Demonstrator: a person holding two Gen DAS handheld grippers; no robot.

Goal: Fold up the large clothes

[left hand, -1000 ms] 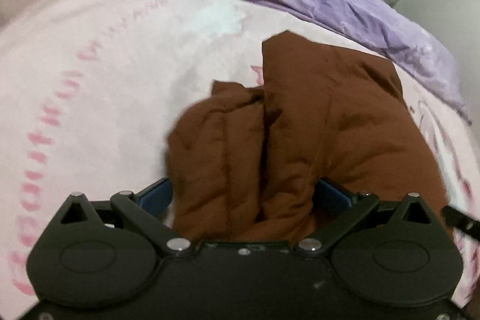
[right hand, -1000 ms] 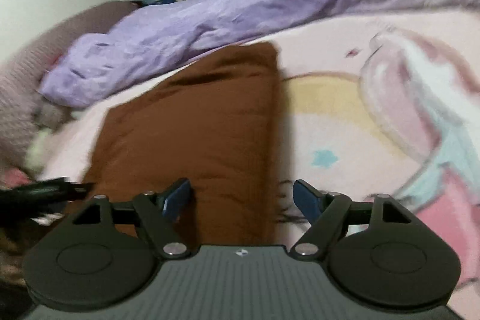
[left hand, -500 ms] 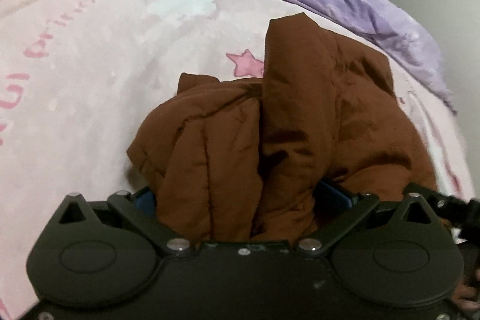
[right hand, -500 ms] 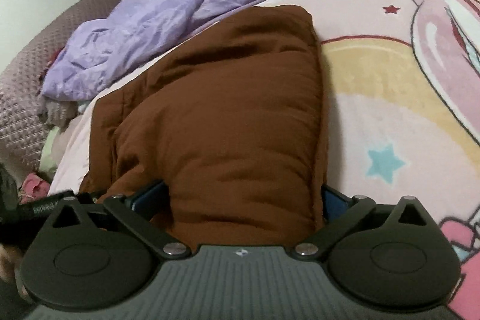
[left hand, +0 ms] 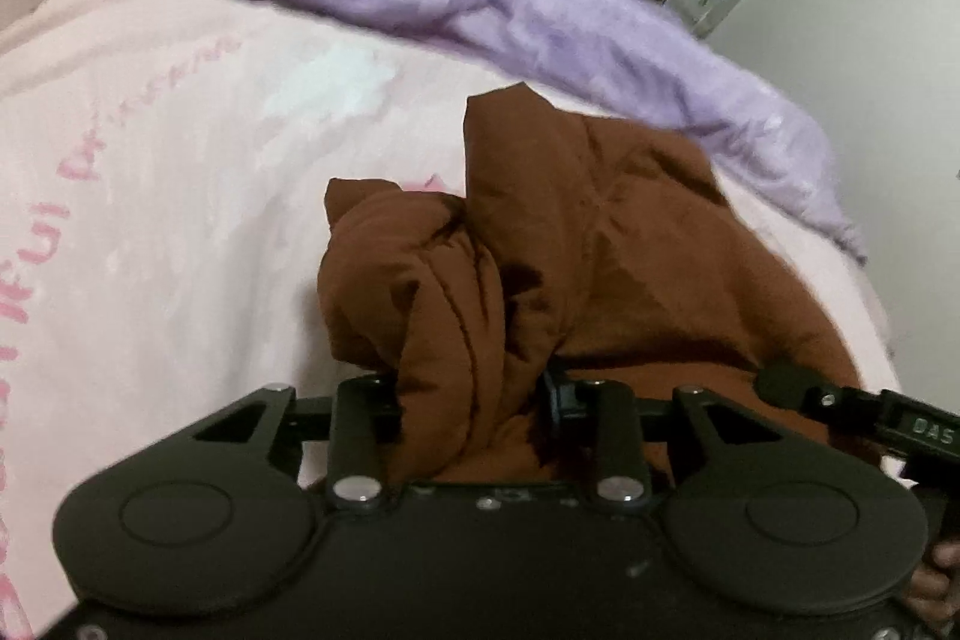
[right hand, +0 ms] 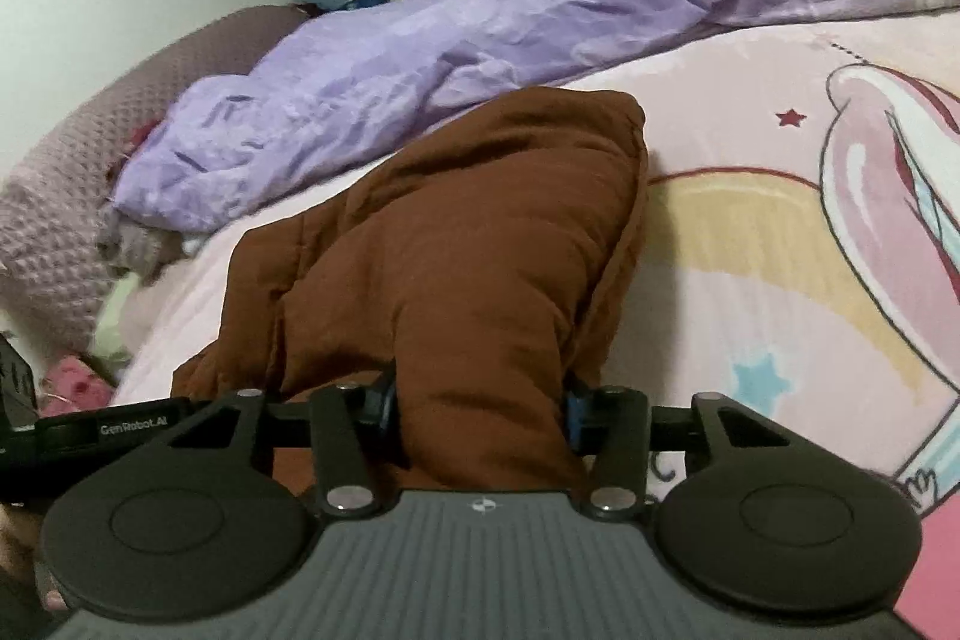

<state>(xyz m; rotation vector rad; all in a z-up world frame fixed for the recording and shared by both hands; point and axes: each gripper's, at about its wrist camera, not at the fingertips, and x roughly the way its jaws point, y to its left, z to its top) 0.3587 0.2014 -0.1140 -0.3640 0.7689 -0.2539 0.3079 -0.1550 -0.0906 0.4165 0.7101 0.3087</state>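
Since a moment ago both your tools have clamped down: the left tool [left hand: 471, 391] and right tool [right hand: 477, 400] each grip a bunched edge of the brown jacket [right hand: 480, 232], which lies on the bed [right hand: 750, 250]. The left bite looks uneven, probably; thick padding could slip out on lifting.

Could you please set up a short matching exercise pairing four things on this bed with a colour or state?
Things:
1. jacket
2. quilt
3. bedsheet
4. left gripper

Descriptions:
A. purple, bunched along the far side
B. shut on brown fabric
C. pink with printed letters
D. brown, padded, gripped at both ends

Pairs: 1-D, 2-A, 3-C, 4-B
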